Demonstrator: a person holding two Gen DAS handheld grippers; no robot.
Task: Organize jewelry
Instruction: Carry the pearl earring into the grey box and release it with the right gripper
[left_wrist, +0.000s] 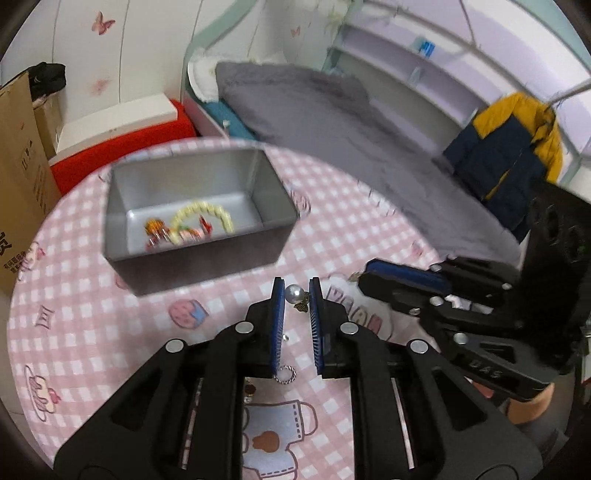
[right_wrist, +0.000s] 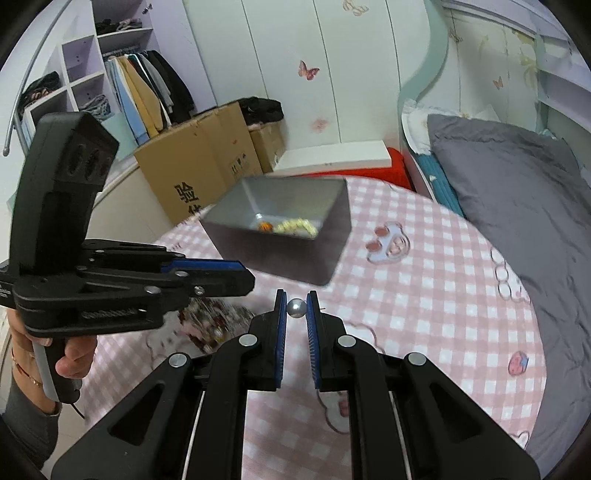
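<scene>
both jaws pinching pearl earrings (left_wrist: 294, 294)

We see our left gripper (left_wrist: 296, 291) made of black plastic arms with round silver screws on them; its fingers (left_wrist: 277, 325) have bright blue ribbed pads; our right gripper (right_wrist: 295, 306) looks just the same, black with blue pads and silver screws; from the right view the left tool has a tall black block on top with oval holes, a metal spring on its side and a grey handle; our left hand (right_wrist: 72, 360) wears thin red and gold bracelets and a grey sleeve.
</scene>
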